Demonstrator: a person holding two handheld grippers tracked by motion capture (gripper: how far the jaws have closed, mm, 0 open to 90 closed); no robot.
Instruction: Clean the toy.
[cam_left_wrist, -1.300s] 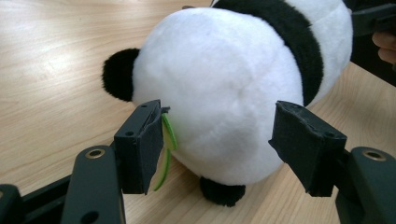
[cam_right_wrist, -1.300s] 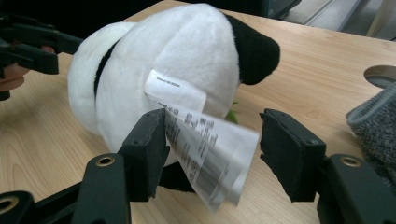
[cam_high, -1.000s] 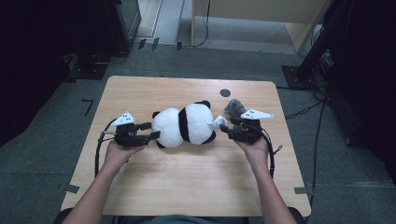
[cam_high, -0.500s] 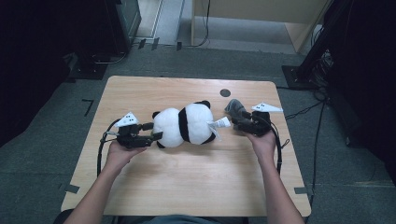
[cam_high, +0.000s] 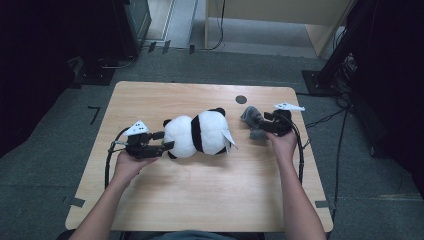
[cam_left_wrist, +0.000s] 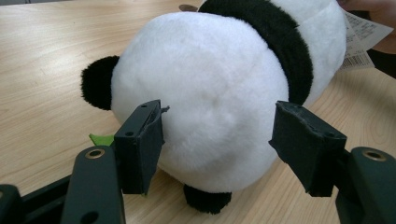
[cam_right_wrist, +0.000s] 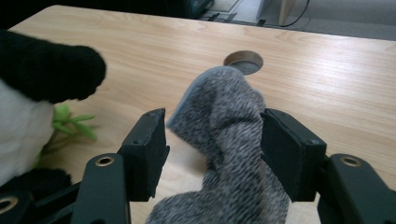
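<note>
Two grippers work one soft toy at mid-bench. The plush panda (cam_high: 197, 134) lies on its side across the middle of the bench (cam_high: 200, 200), white rump to the left, head with its black ears to the right, and a paper tag sticking out on its right. The left gripper (cam_high: 161, 145) sits at the panda's left end; in the left gripper view its jaws stand wide apart on either side of the round white rump (cam_left_wrist: 205, 102), the left pad touching or nearly touching the fur, the right one just clear. My reading is that it is placed there to steady or take hold of the body, not yet squeezing. The right gripper (cam_high: 260, 125) is just right of the panda's head, a little farther back, with a piece of grey knit fabric (cam_right_wrist: 229, 154), perhaps a small garment or sock, between its jaws. The right pad presses the cloth, while the left pad stands slightly off, so a firm clamp cannot be confirmed. Beyond it lies a round cable hole (cam_right_wrist: 243, 61) in the bench.
</note>
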